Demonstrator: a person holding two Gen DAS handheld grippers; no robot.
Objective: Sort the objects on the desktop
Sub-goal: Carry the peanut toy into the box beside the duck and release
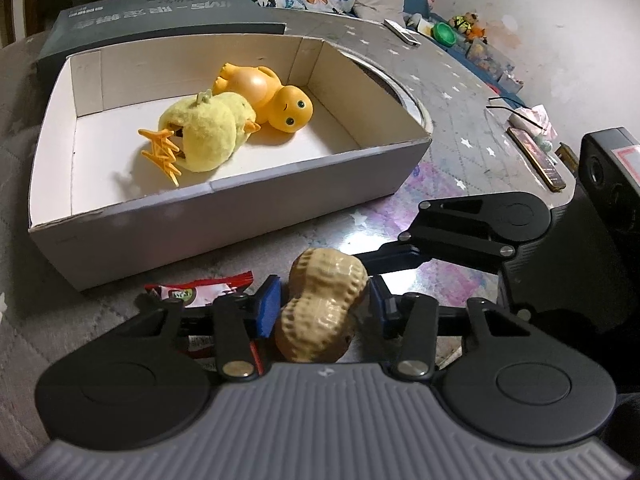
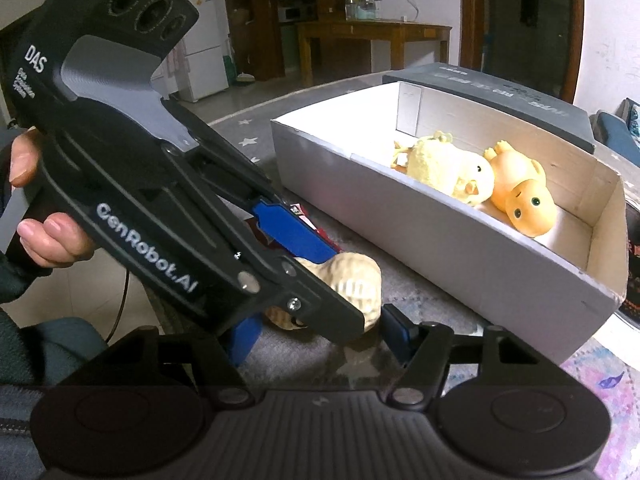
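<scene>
L tongs (image 1: 322,306) grip peanut toy (image 1: 324,304) — R tongs (image 2: 320,336) open (nearby).

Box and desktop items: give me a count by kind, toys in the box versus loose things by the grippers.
Toys in the box: 2, plush chick and orange figure
Peanut toy between the left gripper fingers: 1
Red snack packet on the table: 1
Total: 4
</scene>
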